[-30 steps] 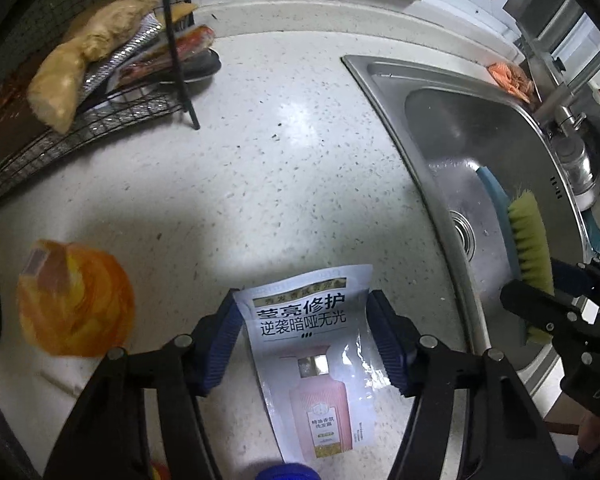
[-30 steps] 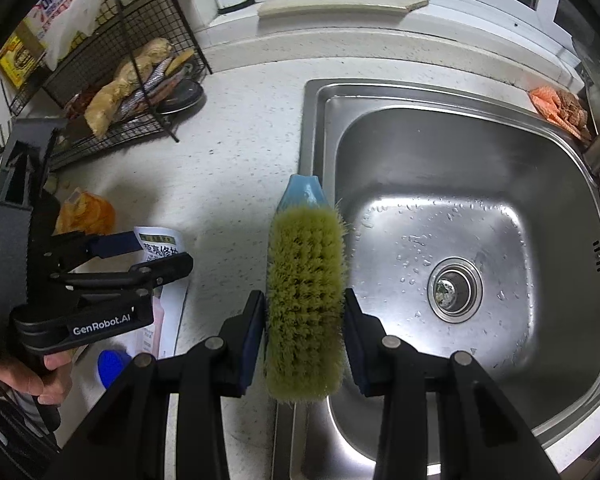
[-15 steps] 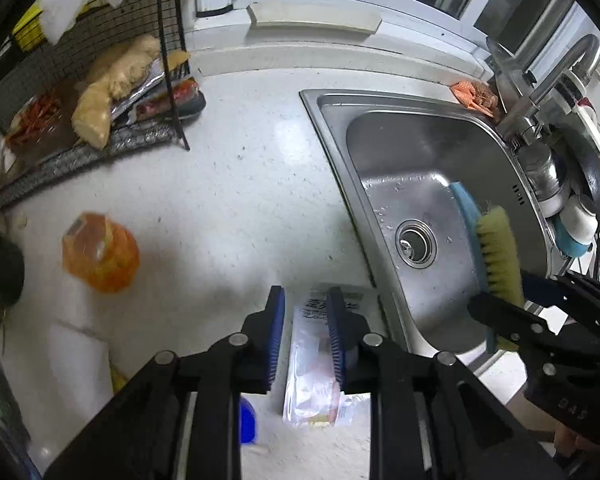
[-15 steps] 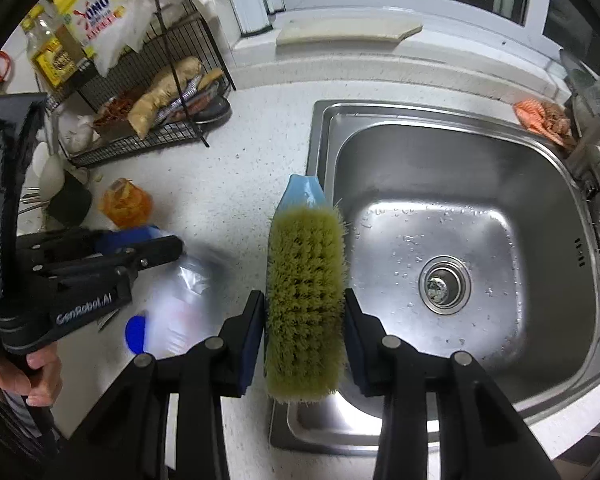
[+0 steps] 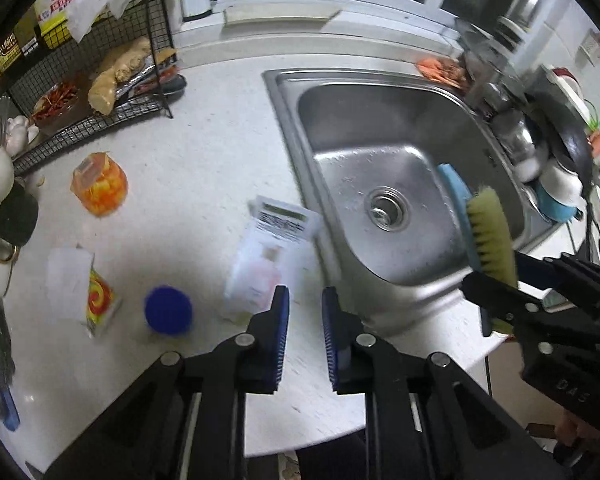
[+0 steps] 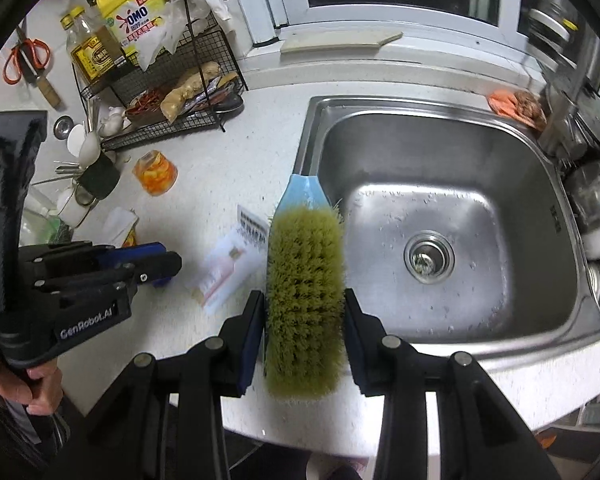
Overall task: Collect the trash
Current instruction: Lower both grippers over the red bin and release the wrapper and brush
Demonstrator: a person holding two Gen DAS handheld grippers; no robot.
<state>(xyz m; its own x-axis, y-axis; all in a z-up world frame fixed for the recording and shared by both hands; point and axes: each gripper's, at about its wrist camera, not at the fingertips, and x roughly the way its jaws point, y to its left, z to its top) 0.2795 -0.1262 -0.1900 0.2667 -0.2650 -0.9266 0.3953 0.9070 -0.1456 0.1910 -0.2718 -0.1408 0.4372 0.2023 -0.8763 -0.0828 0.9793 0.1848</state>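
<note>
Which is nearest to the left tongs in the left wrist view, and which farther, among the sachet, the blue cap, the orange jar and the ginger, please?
From the left tongs:
1. Sachet, on the counter just ahead, beside the sink.
2. Blue cap, to the left on the counter.
3. Orange jar, farther left and ahead.
4. Ginger, farthest, on the wire rack at the back left.

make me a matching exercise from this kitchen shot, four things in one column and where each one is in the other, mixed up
Things:
1. brush
2. sachet
3. blue cap
4. ginger

Places:
a. on the wire rack
b. flat on the counter beside the sink
c. between the right gripper's pads
d. on the counter next to the swirl wrapper

Pairs: 1-c, 2-b, 3-d, 4-a
</note>
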